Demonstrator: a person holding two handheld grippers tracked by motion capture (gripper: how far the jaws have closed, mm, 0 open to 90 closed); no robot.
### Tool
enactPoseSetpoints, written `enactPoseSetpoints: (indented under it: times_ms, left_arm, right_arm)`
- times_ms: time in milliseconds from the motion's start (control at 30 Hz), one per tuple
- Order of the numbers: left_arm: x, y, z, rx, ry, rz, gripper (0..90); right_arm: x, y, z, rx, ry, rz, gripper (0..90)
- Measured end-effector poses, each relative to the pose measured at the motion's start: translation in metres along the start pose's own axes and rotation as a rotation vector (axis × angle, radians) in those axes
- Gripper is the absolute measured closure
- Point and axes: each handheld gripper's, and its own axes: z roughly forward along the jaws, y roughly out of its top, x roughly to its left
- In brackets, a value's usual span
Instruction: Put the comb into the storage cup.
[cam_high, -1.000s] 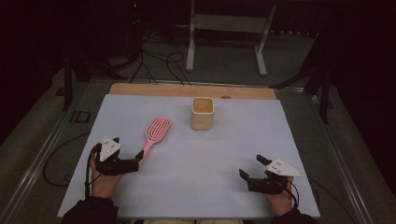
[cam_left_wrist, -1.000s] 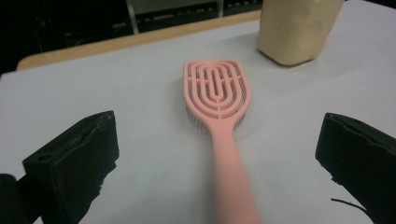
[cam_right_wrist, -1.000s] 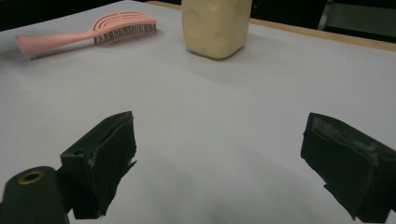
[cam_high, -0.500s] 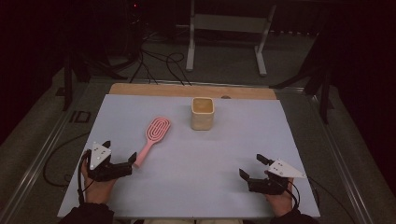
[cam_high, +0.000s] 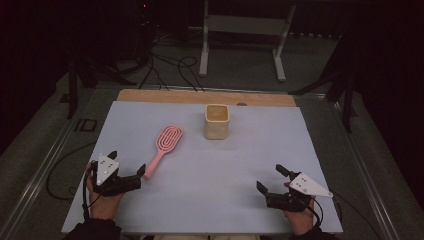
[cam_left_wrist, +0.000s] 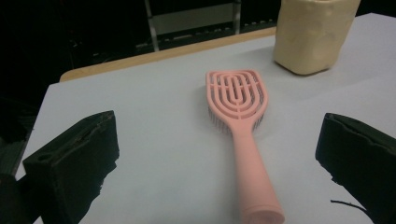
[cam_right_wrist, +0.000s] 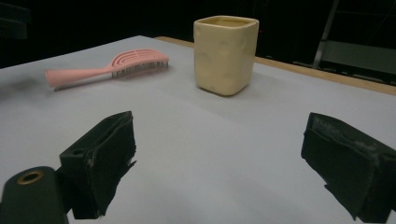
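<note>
Below, both grippers' fingers gape wide and empty; the pink hairbrush (cam_left_wrist: 243, 121) has its bristles hidden underneath.

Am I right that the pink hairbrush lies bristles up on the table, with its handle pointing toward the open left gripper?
Not quite: the pink hairbrush lies bristles down, its slotted back facing up, as the left gripper view shows. The rest holds: it lies on the table, and its handle points toward the left gripper, whose jaws stand open.
</note>
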Motion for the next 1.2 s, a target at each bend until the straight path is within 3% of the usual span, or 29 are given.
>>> enactPoseSetpoints:
  times_ms: [333, 500, 1200]
  left_arm:
    - [-0.002, 0.001, 0.002, 0.022, 0.002, 0.012, 0.1]
    - [-0.003, 0.004, 0.004, 0.073, 0.033, 0.024, 0.0]
    - [0.000, 0.019, 0.010, 0.151, 0.034, 0.019, 0.1]
  right_arm:
    - [0.000, -0.003, 0.003, 0.012, 0.004, 0.007, 9.7]
    - [0.000, -0.004, 0.004, 0.021, -0.001, 0.003, 9.7]
    - [0.000, -0.008, 0.008, 0.041, -0.010, 0.003, 9.7]
